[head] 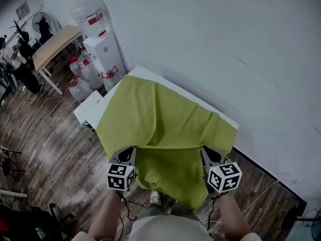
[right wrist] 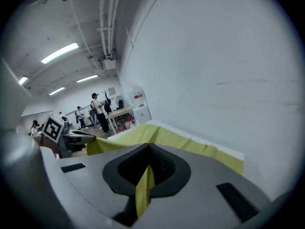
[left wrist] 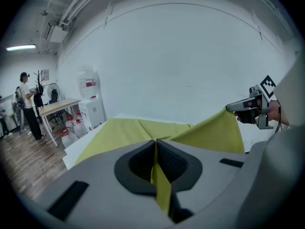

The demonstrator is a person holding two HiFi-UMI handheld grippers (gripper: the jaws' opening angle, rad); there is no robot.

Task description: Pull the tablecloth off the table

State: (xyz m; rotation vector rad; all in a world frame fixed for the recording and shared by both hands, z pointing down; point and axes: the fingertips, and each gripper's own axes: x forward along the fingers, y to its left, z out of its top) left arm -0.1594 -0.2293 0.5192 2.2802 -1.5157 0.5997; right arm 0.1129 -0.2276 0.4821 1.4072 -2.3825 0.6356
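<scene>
A yellow-green tablecloth [head: 160, 119] lies over a white table [head: 145, 74] against the wall, and its near edge is lifted off the table with a flap hanging below. My left gripper [head: 128, 153] is shut on the cloth's near left part; the cloth [left wrist: 159, 185] runs pinched between its jaws. My right gripper [head: 206, 154] is shut on the near right part, with the cloth [right wrist: 143, 192] caught in its jaws. From the left gripper view the right gripper [left wrist: 233, 109] holds a raised corner, and the left gripper [right wrist: 93, 138] shows from the right gripper view.
A water dispenser [head: 98, 39] with water jugs [head: 83, 77] stands left of the table. A wooden table [head: 52, 46] and a fan [head: 42, 24] are at far left. People [left wrist: 28, 104] stand in the back. The white wall [head: 225, 49] runs behind the table.
</scene>
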